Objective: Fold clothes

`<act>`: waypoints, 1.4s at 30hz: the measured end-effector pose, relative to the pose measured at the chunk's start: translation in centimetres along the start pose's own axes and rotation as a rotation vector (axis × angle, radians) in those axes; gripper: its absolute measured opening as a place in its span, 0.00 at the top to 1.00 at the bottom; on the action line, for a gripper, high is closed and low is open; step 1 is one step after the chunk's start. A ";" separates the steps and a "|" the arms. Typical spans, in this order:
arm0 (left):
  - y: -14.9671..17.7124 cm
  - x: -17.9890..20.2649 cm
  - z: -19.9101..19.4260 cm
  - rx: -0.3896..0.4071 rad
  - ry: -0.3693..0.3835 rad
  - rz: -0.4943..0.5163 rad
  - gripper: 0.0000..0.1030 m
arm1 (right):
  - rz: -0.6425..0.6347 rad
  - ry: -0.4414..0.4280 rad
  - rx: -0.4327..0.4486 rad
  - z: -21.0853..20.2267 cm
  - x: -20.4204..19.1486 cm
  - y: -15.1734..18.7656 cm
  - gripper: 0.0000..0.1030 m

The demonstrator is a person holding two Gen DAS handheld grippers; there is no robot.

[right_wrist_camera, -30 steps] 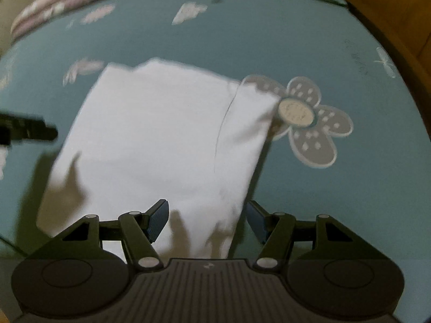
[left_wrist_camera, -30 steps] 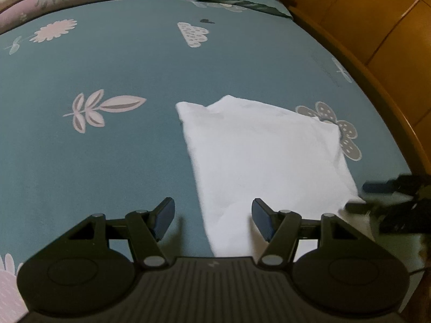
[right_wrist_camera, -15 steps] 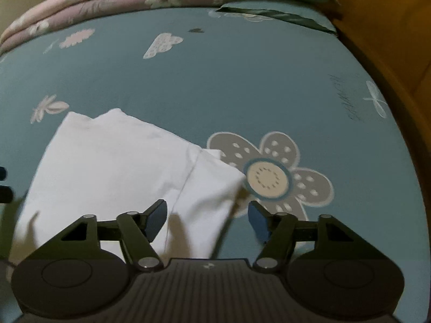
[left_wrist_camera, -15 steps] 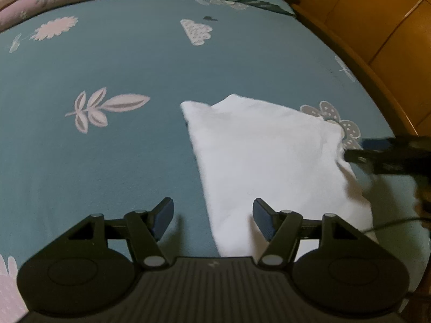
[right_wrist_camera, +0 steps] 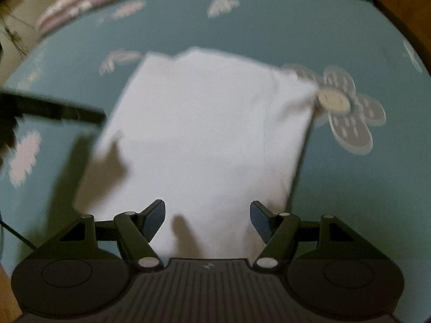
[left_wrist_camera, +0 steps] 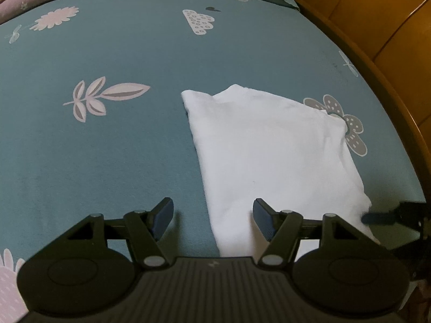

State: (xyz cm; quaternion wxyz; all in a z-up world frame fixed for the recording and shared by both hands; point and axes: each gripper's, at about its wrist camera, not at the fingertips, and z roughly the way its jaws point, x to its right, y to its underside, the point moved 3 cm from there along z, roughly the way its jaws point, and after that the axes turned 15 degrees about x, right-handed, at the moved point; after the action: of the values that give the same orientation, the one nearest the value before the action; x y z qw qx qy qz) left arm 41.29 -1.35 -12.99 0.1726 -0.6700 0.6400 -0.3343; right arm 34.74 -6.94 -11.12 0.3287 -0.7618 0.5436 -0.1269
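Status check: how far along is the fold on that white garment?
Mostly done: the white garment lies as a compact rectangle on the teal bedsheet. Nothing is in hand; left gripper and right gripper are open and empty. Possibly left: squaring the uneven far edge.

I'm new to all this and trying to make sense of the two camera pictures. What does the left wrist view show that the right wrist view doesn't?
Only the left wrist view shows the leaf print sharply, the wooden panelling, and the right gripper's finger entering from the right. Only the blurred right wrist view shows the whole grey flower print and a pale wall. Both show the folded white garment lying on the teal bedsheet, with open grippers, left gripper and right gripper, holding nothing.
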 end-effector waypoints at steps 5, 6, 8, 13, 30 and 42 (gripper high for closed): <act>0.1 0.3 -0.1 0.009 -0.003 0.003 0.36 | 0.008 0.008 0.004 -1.7 -0.7 0.7 0.28; 0.1 0.4 -0.1 0.010 -0.003 0.004 0.36 | 0.019 -0.002 0.014 -1.7 -0.7 0.5 0.28; 0.1 0.6 -0.1 0.011 -0.001 0.003 0.36 | 0.043 -0.027 0.029 -1.5 -0.7 0.1 0.28; -0.1 1.6 -0.4 0.018 0.017 0.033 0.36 | 0.159 -0.079 0.019 0.6 0.5 0.2 0.30; 0.2 4.2 -0.1 0.006 0.037 0.088 0.36 | 0.392 -0.236 0.006 2.1 5.2 1.0 0.84; 0.3 4.6 -0.1 -0.009 0.039 0.095 0.36 | 0.472 -0.154 -0.075 -0.3 4.4 4.0 0.89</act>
State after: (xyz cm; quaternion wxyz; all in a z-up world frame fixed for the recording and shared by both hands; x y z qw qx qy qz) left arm 40.81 -5.85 -12.07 0.1727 -0.6332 0.6757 -0.3357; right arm 33.23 -11.83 -14.17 0.3615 -0.6327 0.6841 0.0321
